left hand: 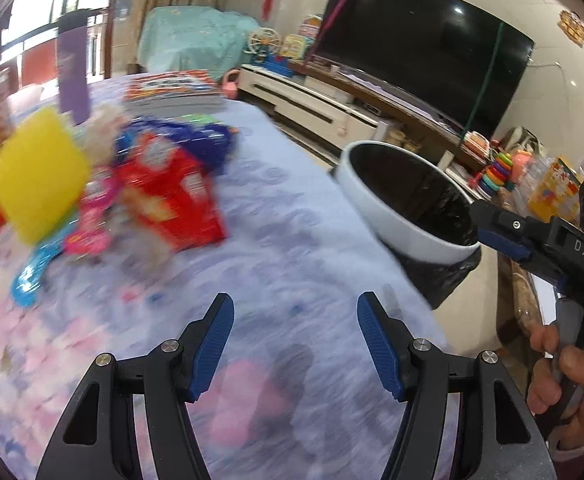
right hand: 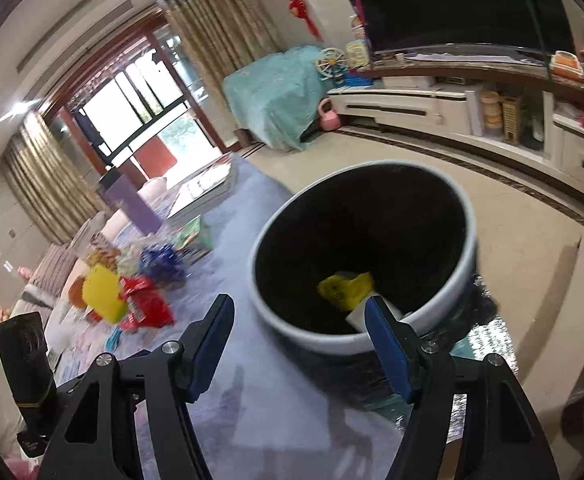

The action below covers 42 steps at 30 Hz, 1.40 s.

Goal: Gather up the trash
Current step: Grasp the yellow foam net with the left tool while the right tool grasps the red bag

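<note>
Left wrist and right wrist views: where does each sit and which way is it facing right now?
Left wrist: rides the open left gripper over the blue-covered table, facing the red snack wrapper; right gripper and the person's hand show at right.
Right wrist: rides the open right gripper, looking down into the bin holding yellow trash.
Shared: bin, wrapper, table, TV.

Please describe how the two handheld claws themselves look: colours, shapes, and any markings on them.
Both the left claw and the right claw have black angular frames with silver pivot bolts and two ribbed blue fingers. Seen from the left wrist camera, the right claw's black body bears white letters "DAS" and has a grey handle. No cables show.
</note>
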Motion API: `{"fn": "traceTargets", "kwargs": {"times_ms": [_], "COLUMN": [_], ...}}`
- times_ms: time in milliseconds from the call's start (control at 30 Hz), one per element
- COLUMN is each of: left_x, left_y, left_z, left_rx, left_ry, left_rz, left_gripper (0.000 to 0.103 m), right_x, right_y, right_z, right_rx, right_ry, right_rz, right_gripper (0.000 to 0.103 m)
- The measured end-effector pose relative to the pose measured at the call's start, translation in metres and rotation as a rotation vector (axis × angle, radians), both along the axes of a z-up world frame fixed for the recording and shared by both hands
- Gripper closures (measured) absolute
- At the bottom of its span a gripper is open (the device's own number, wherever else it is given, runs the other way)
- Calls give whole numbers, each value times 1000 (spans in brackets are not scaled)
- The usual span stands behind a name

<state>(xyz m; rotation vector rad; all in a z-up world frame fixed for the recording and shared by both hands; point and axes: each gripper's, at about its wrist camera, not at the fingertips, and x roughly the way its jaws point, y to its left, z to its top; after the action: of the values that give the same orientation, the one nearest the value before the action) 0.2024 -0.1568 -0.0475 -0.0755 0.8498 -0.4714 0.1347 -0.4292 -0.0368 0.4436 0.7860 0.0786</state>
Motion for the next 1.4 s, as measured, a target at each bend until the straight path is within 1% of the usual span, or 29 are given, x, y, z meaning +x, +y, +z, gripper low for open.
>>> {"fn": "traceTargets", "kwargs": {"times_ms": [333, 467, 600, 800, 1033, 1167, 1400], "left_x": [-34, -41, -39, -29, -11, 16, 53], "left_y": [72, 93, 112, 129, 140, 147, 149], "left_z": [1, 4, 8, 9, 13, 9, 10], "left_rx": [-25, -31, -32, -27, -8, 4, -16], "left_ry": [16, 24, 30, 35, 22, 12, -6], "left_rz": [145, 206, 256, 305, 322, 318, 286], "left_gripper": [39, 39, 39, 39, 39, 39, 39], "right_x": [-1, 0, 4, 14, 30, 39, 59], "right_y": [60, 86, 112, 136, 157, 163, 178], "right_z": [-6, -9, -12, -18, -23, -24, -26], "right_rx": [8, 0, -15, -8, -33, -38, -63], "right_ry": [3, 3, -2, 9, 14, 10, 13], "right_rz": [110, 167, 229, 285, 329, 346, 380], "right_gripper": [33, 33, 33, 33, 33, 33, 33]}}
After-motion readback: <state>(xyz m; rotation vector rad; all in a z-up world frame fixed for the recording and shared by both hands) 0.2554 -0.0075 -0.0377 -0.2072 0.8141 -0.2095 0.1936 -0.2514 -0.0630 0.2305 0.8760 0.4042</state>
